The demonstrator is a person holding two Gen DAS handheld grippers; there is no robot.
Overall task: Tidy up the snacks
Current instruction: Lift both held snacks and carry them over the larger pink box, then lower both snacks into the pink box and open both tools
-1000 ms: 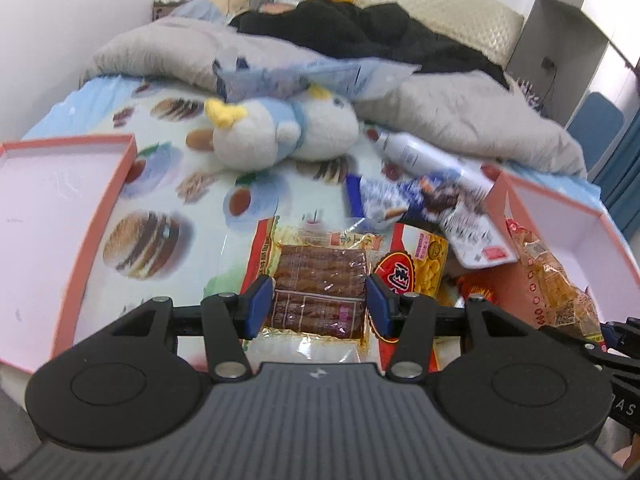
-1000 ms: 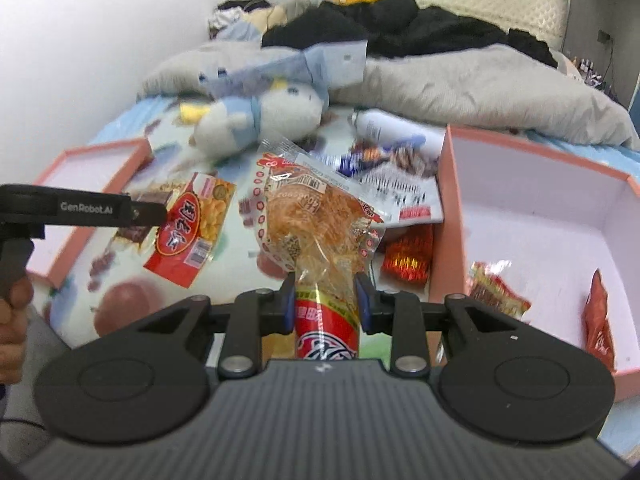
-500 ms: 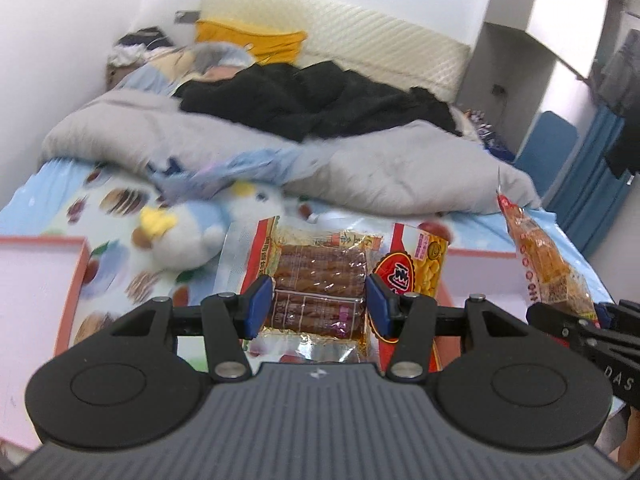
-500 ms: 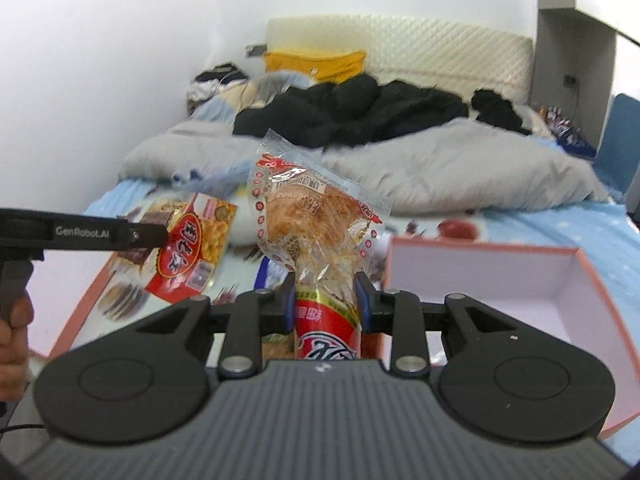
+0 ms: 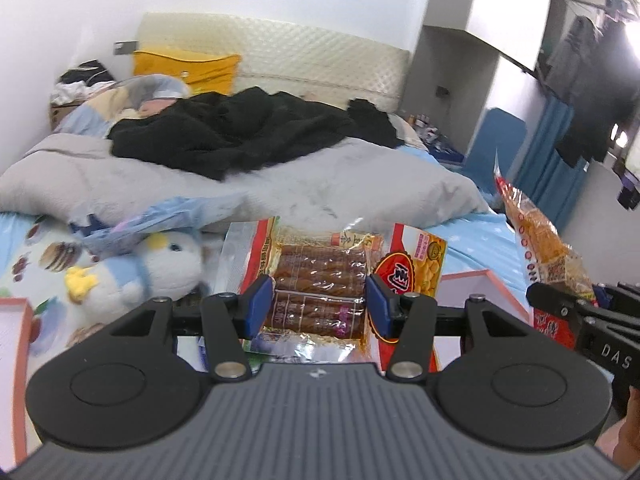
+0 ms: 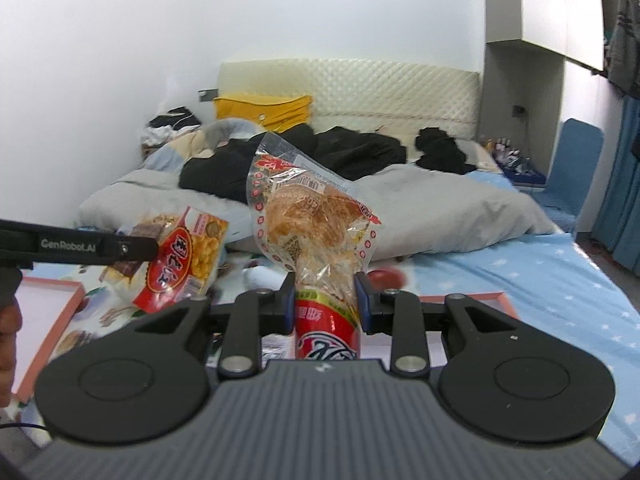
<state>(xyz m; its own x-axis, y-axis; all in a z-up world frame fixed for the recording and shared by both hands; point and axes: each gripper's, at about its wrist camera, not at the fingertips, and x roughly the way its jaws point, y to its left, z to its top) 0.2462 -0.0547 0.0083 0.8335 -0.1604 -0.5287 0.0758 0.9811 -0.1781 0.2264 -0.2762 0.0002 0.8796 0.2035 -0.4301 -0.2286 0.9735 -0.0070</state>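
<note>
The left gripper (image 5: 318, 306) is clamped on a clear packet of brown twisted snacks (image 5: 316, 288), its blue pads pressing the packet's two side edges; a red-and-yellow snack bag (image 5: 412, 264) lies against that packet's right side and is lifted with it, well above the bed (image 5: 476, 240). The right gripper (image 6: 325, 306) is closed on a crinkly bag of golden fried snack (image 6: 316, 232), pinching it at the narrow waist just above its red printed bottom, so the bag stands upright over the bed (both loads hang in air, touching nothing below).

Relative to the bed: a pink-rimmed box (image 5: 486, 288) sits on its blue sheet below and right of the left gripper's load, and another pink-rimmed tray (image 6: 52, 320) lies at the bed's left edge. A plush penguin (image 5: 136, 268) rests on the printed sheet left of the held packets, with a grey duvet (image 5: 320, 184) and black clothing (image 5: 240, 128) heaped farther up the bed toward the headboard. The blue sheet on the bed's right side is open room.
</note>
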